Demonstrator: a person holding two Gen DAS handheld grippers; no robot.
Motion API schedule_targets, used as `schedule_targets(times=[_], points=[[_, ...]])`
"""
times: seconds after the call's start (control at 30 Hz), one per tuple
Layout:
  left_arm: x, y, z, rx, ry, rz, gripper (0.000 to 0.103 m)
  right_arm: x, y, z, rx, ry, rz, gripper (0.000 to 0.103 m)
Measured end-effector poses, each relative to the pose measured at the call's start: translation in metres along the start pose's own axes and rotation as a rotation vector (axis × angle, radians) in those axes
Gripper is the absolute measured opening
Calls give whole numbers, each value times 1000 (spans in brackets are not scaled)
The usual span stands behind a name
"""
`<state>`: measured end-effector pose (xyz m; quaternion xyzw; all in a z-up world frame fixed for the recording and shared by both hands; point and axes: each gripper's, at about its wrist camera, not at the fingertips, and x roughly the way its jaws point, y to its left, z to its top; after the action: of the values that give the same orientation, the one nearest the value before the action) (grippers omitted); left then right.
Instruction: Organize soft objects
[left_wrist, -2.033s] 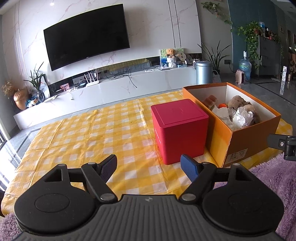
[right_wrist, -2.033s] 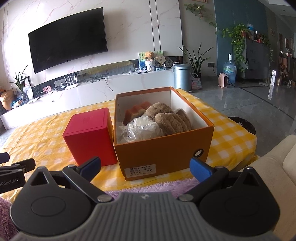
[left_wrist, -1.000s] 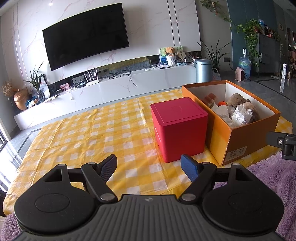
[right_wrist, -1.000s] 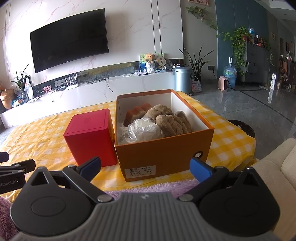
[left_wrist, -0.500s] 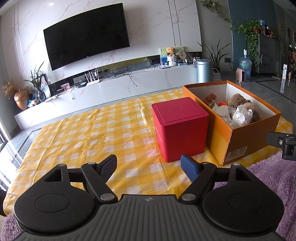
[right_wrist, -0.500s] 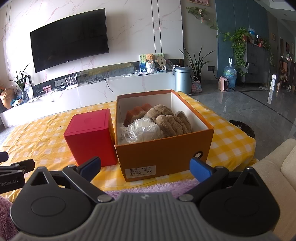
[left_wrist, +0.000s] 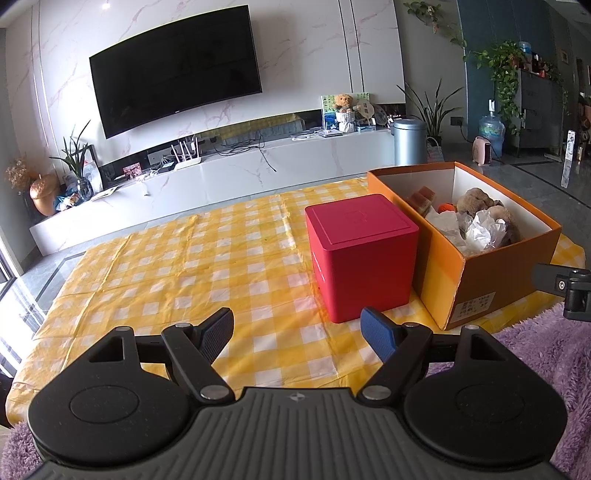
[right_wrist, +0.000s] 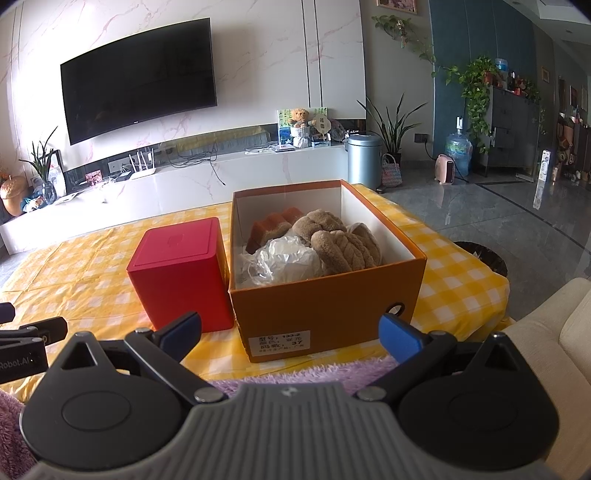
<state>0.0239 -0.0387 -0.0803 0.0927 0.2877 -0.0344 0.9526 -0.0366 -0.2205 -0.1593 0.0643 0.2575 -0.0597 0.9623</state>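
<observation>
An open orange cardboard box (right_wrist: 325, 306) stands on the yellow checked tablecloth (right_wrist: 74, 273). It holds brown plush pieces (right_wrist: 343, 240), an orange-brown soft piece (right_wrist: 269, 227) and a crumpled clear plastic bag (right_wrist: 288, 258). The box also shows in the left wrist view (left_wrist: 491, 280). A closed red cube box (left_wrist: 360, 254) stands touching its left side. My left gripper (left_wrist: 297, 334) is open and empty, short of the red box. My right gripper (right_wrist: 290, 334) is open and empty, in front of the orange box.
A purple fuzzy cover (left_wrist: 546, 354) lies at the table's near edge. A cream sofa arm (right_wrist: 554, 332) is at the right. A white TV bench (left_wrist: 221, 177) with a wall TV stands beyond the table. A dark round bin (right_wrist: 484, 256) sits on the floor to the right.
Both views shifted only slightly. Both grippers stay open and empty, and the boxes have not moved.
</observation>
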Motion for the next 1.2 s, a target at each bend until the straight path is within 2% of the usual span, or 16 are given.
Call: schedule_targets(times=[1.2], points=[[-6, 1, 4, -11, -5, -2, 92, -1, 0, 0, -2, -2, -1, 100]])
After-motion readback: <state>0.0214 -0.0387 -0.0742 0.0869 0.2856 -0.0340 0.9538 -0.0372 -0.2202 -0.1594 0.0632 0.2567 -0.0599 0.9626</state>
